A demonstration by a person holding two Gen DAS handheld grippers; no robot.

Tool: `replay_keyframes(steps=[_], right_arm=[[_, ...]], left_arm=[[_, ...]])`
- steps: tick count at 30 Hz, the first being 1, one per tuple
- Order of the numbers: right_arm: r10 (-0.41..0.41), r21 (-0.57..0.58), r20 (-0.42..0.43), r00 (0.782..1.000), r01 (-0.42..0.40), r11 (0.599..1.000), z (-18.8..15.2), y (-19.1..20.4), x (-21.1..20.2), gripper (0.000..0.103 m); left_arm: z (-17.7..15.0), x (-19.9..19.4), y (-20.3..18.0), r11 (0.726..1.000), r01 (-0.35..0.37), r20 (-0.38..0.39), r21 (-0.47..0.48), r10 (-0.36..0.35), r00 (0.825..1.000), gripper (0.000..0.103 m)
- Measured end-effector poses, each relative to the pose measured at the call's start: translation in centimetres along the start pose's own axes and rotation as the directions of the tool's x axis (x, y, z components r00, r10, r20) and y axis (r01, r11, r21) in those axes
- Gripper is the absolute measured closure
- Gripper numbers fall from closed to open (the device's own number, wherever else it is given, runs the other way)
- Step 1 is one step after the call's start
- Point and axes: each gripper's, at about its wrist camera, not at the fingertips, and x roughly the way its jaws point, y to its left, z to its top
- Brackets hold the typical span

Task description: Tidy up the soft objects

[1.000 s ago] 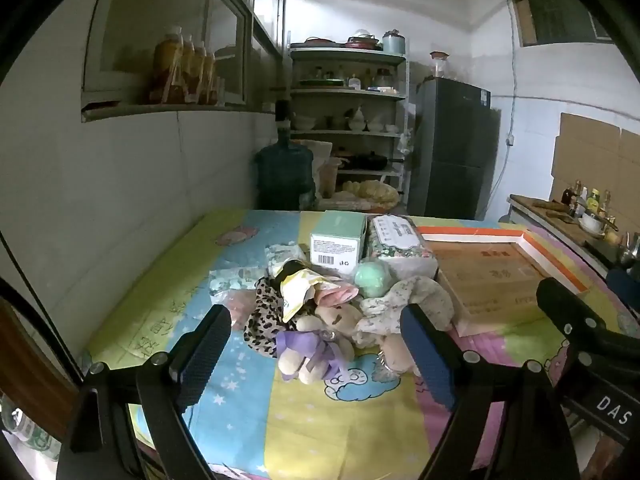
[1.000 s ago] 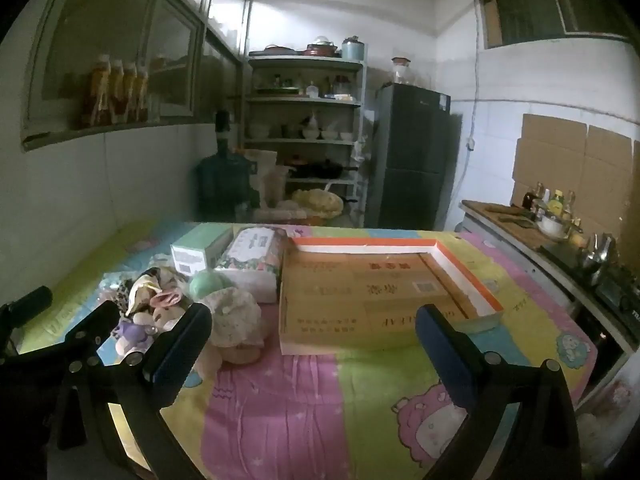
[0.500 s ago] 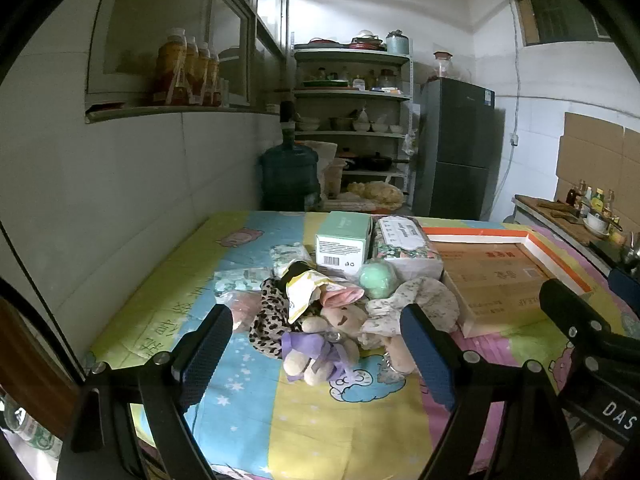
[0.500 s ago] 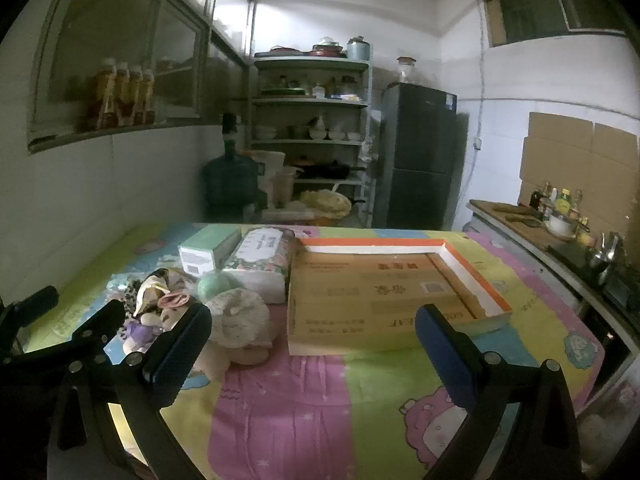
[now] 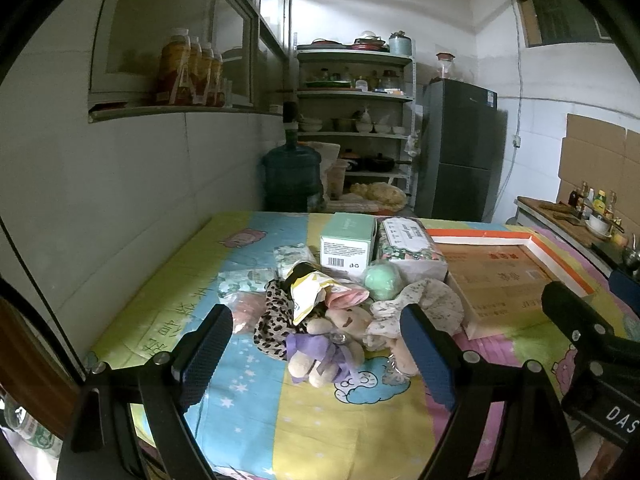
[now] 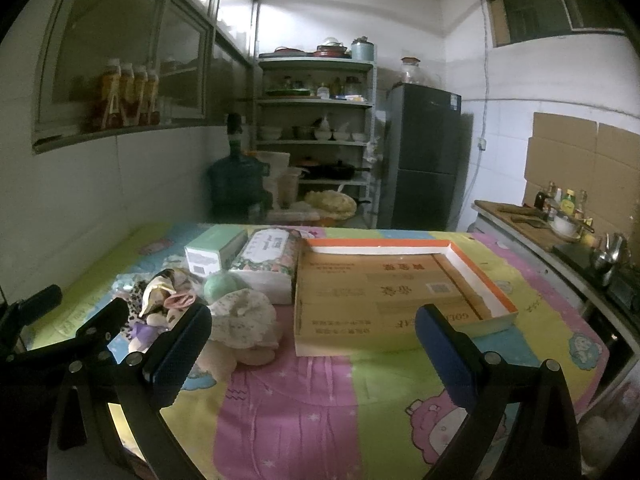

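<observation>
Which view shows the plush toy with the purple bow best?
The left wrist view: the plush toy lies centred between the open fingers, fully visible. In the right wrist view it sits far left, mostly hidden behind the left gripper's arm.

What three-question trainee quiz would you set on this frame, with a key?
1. True or false: the left tool is shut on a toy.
2. Which lies nearest the cardboard tray? A) floral tissue pack B) leopard-print cloth C) mint-green box
3. What colour is the bow on the plush toy?

Key: 1 false, both tools open, the right tool too; 2 A; 3 purple.
</observation>
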Motion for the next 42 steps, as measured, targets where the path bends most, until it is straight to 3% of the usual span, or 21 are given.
replay_keyframes(steps=[42], right_arm=[[0.035, 0.01, -0.001, 0.999, -0.035, 0.999, 0.16, 0.5, 0.11, 0.001]], left_arm=[[-0.32, 0.89, 0.71, 1.0, -0.012, -0.007, 0.0, 0.012, 1.0, 0.017]])
